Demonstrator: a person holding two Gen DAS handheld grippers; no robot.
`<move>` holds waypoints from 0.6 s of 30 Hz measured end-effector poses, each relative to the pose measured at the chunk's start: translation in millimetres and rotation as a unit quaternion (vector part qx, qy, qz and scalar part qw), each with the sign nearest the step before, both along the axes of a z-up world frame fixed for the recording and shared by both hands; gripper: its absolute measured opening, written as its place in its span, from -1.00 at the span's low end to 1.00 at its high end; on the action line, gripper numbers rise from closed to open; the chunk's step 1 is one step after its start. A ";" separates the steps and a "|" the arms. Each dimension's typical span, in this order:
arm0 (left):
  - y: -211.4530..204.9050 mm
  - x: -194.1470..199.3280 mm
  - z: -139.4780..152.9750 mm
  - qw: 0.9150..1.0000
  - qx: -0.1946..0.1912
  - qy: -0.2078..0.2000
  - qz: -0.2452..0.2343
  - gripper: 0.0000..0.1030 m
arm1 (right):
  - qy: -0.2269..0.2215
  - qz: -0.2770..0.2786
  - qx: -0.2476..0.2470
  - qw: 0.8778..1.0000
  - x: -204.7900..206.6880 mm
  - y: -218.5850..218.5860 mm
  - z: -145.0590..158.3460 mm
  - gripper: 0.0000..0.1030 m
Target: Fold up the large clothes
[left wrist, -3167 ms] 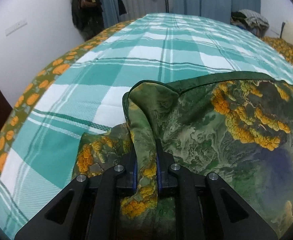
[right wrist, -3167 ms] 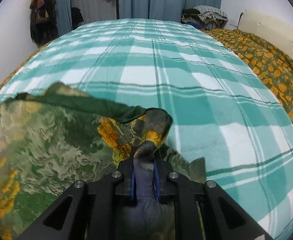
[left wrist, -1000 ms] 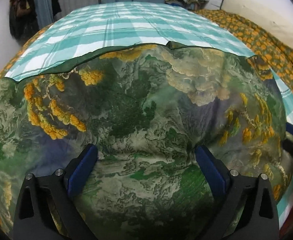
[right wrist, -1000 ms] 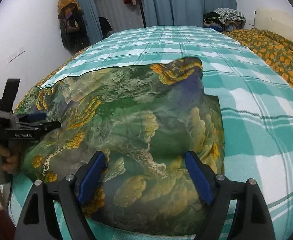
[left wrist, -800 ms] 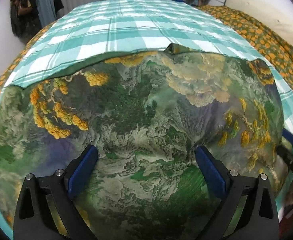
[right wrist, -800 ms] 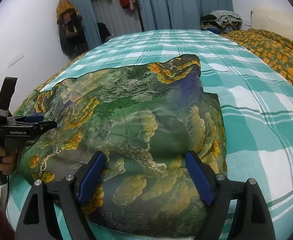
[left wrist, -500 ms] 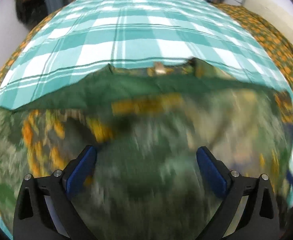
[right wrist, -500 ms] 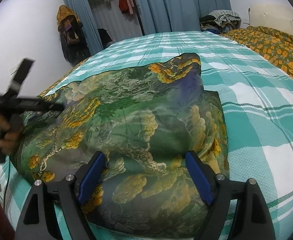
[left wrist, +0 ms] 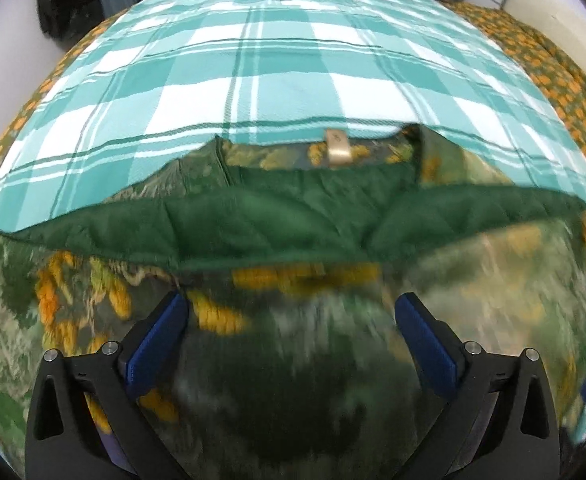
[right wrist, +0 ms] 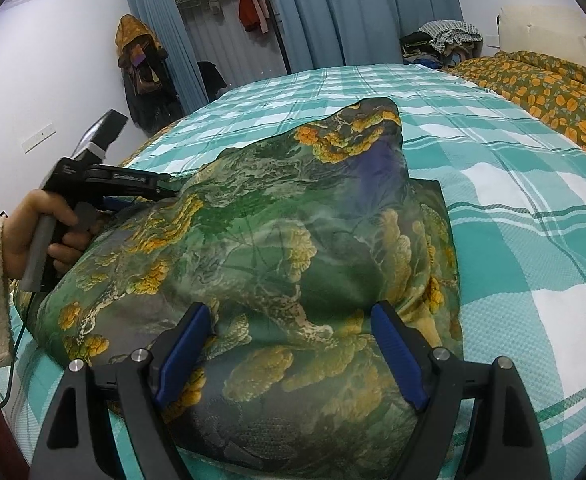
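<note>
A padded green garment (right wrist: 277, 240) with yellow and blue print lies folded in a puffy bundle on the teal plaid bed (right wrist: 533, 200). In the left wrist view its plain green lining (left wrist: 285, 220) and a beige neck tag (left wrist: 337, 147) show at the far edge, and the near cloth is blurred. My left gripper (left wrist: 291, 328) is open over the garment and holds nothing; it also shows in the right wrist view (right wrist: 149, 188) at the bundle's left side. My right gripper (right wrist: 293, 336) is open, its blue pads (right wrist: 397, 356) either side of the near end of the bundle.
An orange-flowered quilt (right wrist: 545, 88) lies along the bed's right side, with a pile of clothes (right wrist: 445, 40) beyond it. Blue curtains (right wrist: 353, 12) and an open wardrobe stand at the back. Coats (right wrist: 141, 76) hang on the left wall.
Both grippers let go of the garment corners and now stand open. The left gripper has moved forward over the bundle, so the green lining and neck tag show. The right gripper barely moved.
</note>
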State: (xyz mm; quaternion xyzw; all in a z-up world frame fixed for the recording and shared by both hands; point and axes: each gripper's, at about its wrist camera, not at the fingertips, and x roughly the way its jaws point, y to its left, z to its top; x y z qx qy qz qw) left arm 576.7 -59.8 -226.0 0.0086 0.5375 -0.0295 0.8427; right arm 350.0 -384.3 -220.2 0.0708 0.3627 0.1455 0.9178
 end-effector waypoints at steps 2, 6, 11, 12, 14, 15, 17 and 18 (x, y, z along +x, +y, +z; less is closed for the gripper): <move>-2.0 -17.5 6.2 1.000 0.001 -0.005 -0.016 0.98 | -0.001 0.000 0.000 1.000 -0.4 -0.7 -0.6 0.64; -5.7 -61.6 15.3 0.999 0.002 -0.020 -0.044 0.98 | -0.002 -0.001 -0.005 1.000 0.6 0.3 -1.1 0.64; -11.9 -119.5 15.3 0.996 0.023 -0.045 -0.068 0.99 | -0.003 -0.003 -0.013 1.000 -0.6 3.9 -1.4 0.64; -11.7 -129.3 15.4 0.996 0.022 -0.049 -0.070 0.99 | -0.003 -0.004 -0.016 1.000 -0.9 4.9 -1.7 0.64; -10.1 -144.1 17.0 0.996 0.015 -0.054 -0.067 0.99 | -0.004 -0.005 -0.023 1.000 -0.9 6.9 -2.4 0.64; -9.4 -151.7 18.1 0.996 0.011 -0.056 -0.068 0.99 | -0.004 -0.007 -0.027 1.000 -1.2 8.2 -2.3 0.64; -11.0 -162.1 18.8 0.996 0.016 -0.058 -0.072 0.99 | -0.005 -0.009 -0.034 0.999 -2.3 9.8 -2.0 0.64; -13.0 -168.5 18.8 0.995 0.023 -0.061 -0.077 0.99 | -0.005 -0.010 -0.038 0.999 -2.3 11.1 -2.2 0.64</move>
